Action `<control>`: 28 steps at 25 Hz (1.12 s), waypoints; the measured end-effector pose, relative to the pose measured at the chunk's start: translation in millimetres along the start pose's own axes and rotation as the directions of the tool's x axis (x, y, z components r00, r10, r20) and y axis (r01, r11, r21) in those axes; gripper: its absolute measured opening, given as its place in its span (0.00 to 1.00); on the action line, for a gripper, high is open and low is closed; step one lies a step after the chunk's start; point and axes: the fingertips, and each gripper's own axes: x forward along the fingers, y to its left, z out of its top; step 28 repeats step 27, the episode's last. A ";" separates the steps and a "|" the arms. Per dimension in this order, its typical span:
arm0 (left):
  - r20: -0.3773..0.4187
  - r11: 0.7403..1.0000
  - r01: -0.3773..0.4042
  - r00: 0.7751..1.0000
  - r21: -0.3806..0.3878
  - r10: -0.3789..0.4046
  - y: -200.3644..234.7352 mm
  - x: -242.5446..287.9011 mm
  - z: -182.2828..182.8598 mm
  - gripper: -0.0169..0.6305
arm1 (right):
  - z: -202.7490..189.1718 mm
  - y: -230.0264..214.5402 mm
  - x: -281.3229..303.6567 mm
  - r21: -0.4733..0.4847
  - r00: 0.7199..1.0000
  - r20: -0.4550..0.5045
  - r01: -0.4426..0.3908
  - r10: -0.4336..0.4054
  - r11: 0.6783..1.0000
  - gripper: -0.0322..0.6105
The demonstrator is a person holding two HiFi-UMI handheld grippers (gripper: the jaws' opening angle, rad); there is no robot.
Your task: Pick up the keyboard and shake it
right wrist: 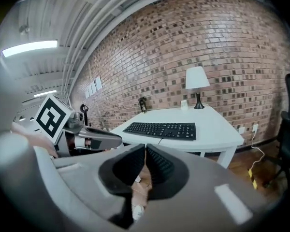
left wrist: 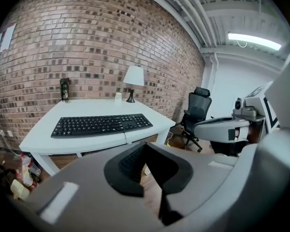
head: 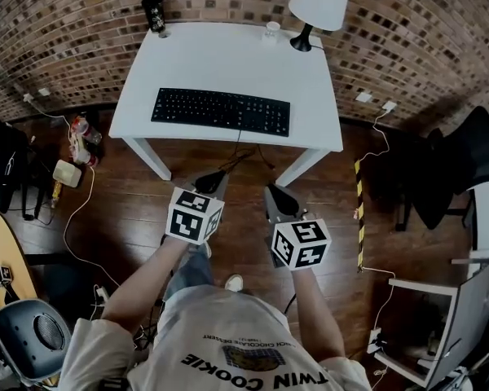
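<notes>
You hold the left gripper [head: 214, 182] and right gripper [head: 279, 195] low in front of you, well short of the worktop [head: 228, 55]. Both pairs of jaws are clenched, with nothing between them. The keyboard [head: 221, 110] lies flat near the worktop's front edge, not yet touched. The step in hand appears to be the approach. Next, you likely need to release both jaws, move in, and take the keyboard at its ends.

The black full-size keyboard [head: 221, 110] lies flat, keys up, on the white desk [head: 228, 55], its long side along the desk's near edge. It sits ahead of the left tongs [head: 214, 183] and right tongs [head: 279, 198], well apart from both, untouched.
</notes>
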 end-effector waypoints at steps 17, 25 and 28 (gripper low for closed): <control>0.044 1.000 -0.005 0.999 -0.022 0.006 -111.4 -85.7 -37.0 0.04 | -37.9 80.1 -94.9 0.034 0.994 0.038 -0.103 0.102 0.994 0.05; 0.063 0.998 -0.008 0.998 -0.066 0.013 -85.1 -125.6 -47.7 0.04 | -33.7 125.9 -82.5 0.036 0.991 0.050 -0.128 0.126 0.991 0.05; 0.066 0.997 -0.009 0.998 -0.076 0.014 -77.8 -134.0 -50.0 0.04 | -32.0 136.1 -80.1 0.034 0.990 0.053 -0.131 0.129 0.991 0.05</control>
